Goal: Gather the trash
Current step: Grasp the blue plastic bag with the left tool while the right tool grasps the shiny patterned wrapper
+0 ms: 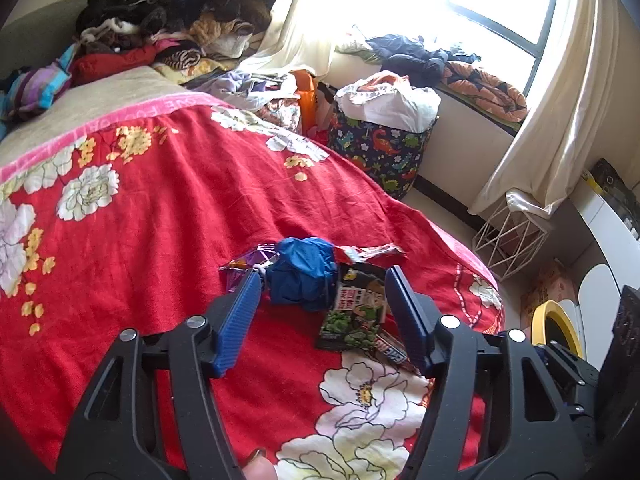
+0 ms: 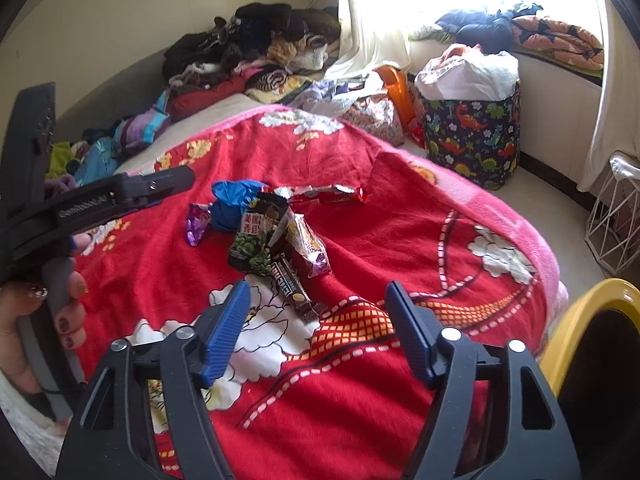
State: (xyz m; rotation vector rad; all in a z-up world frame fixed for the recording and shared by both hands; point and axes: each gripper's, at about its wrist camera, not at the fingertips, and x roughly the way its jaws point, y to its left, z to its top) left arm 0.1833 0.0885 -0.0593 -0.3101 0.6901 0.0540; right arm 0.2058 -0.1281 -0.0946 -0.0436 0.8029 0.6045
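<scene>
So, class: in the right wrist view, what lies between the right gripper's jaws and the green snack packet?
A dark chocolate-bar wrapper on the red blanket, short of the green snack packet.

Both wrist views downward over bed (image 1: 160,208)

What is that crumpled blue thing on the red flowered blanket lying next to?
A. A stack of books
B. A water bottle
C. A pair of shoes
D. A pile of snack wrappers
D: the crumpled blue thing lies on the red blanket touching a green pea snack packet, with a purple wrapper and a red wrapper close around it.
</scene>
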